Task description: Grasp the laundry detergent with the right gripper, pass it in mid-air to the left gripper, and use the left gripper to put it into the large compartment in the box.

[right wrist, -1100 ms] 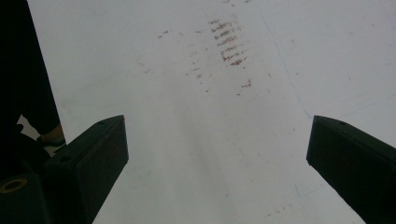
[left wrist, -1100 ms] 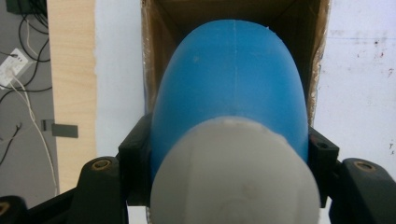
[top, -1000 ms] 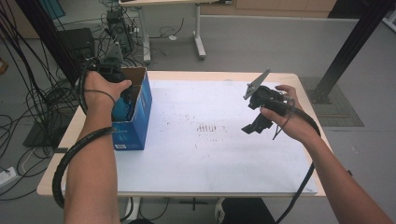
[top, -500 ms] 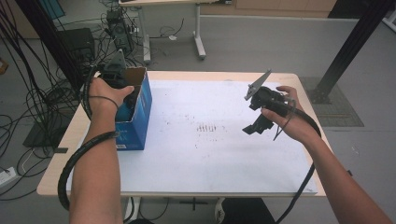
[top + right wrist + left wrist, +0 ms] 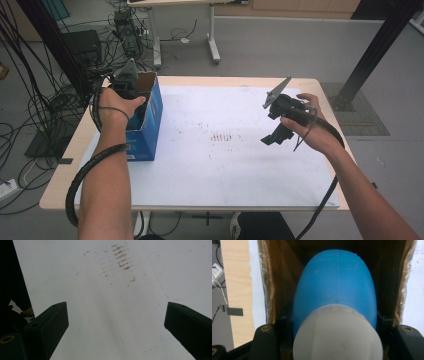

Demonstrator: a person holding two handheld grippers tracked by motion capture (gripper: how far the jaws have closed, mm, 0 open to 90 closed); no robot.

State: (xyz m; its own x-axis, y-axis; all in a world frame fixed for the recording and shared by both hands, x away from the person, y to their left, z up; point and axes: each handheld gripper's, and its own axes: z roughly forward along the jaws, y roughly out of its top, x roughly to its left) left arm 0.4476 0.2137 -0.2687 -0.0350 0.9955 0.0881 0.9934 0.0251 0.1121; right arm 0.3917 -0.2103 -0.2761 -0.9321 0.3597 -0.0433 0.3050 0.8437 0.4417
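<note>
At the left of the high view, the left tongs (image 5: 131,102) reach into the blue cardboard box (image 5: 149,119), clenched on a blue bottle (image 5: 335,287) with a white cap (image 5: 337,333); the right tongs (image 5: 116,322) hang released over the white surface (image 5: 225,165) at right

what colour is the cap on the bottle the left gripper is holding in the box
White, on a blue bottle; the cap shows best in the left gripper view.
</note>
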